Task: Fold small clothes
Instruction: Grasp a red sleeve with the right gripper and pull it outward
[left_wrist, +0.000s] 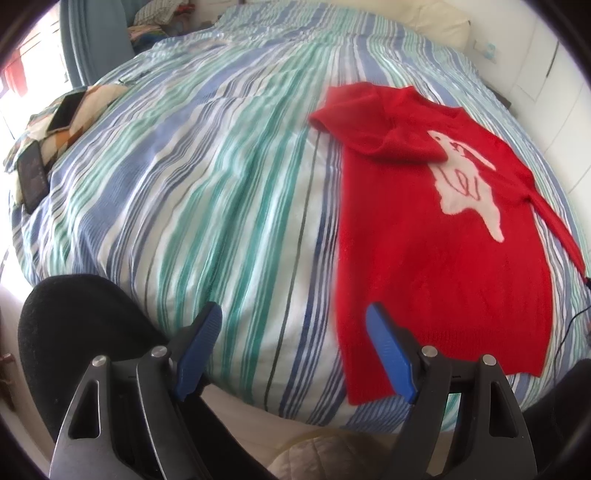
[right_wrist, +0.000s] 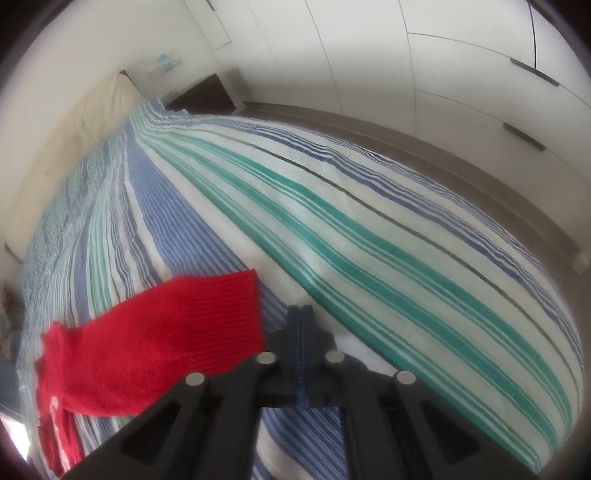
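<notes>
Red knit, soft and fuzzy: we see a small red sweater (left_wrist: 443, 266) with a white animal figure (left_wrist: 469, 188) on its chest, lying flat on a bed with a striped cover (left_wrist: 207, 206). From our left hand-held gripper (left_wrist: 295, 350) the sweater lies ahead and to the right, its hem nearest us and just beside the right blue finger (left_wrist: 388, 347). One sleeve is folded across the top of the body; the other sleeve (left_wrist: 554, 221) trails out along the far right side.

Our left hand-held gripper stands wide open above the bed with nothing between its fingers. Our right hand-held gripper (right_wrist: 302, 314) is fully closed and holds nothing; the ribbed cuff (right_wrist: 229, 314) of the loose sleeve lies just to its left, close but not gripped.

We judge the sweater light, limp and a little stretchy, not slippery on cotton bedding. It will sag and drag if lifted by one point. The ribbed cuff and the hem corners look like the firmest places to pinch, since the knit there is denser.

Further out, to the far left of the left hand-held gripper, two phones (left_wrist: 66, 110) rest on a patterned cloth (left_wrist: 96, 96). Beyond the right one we see a pale headboard (right_wrist: 74, 147) and white wardrobe doors (right_wrist: 461, 74).
</notes>
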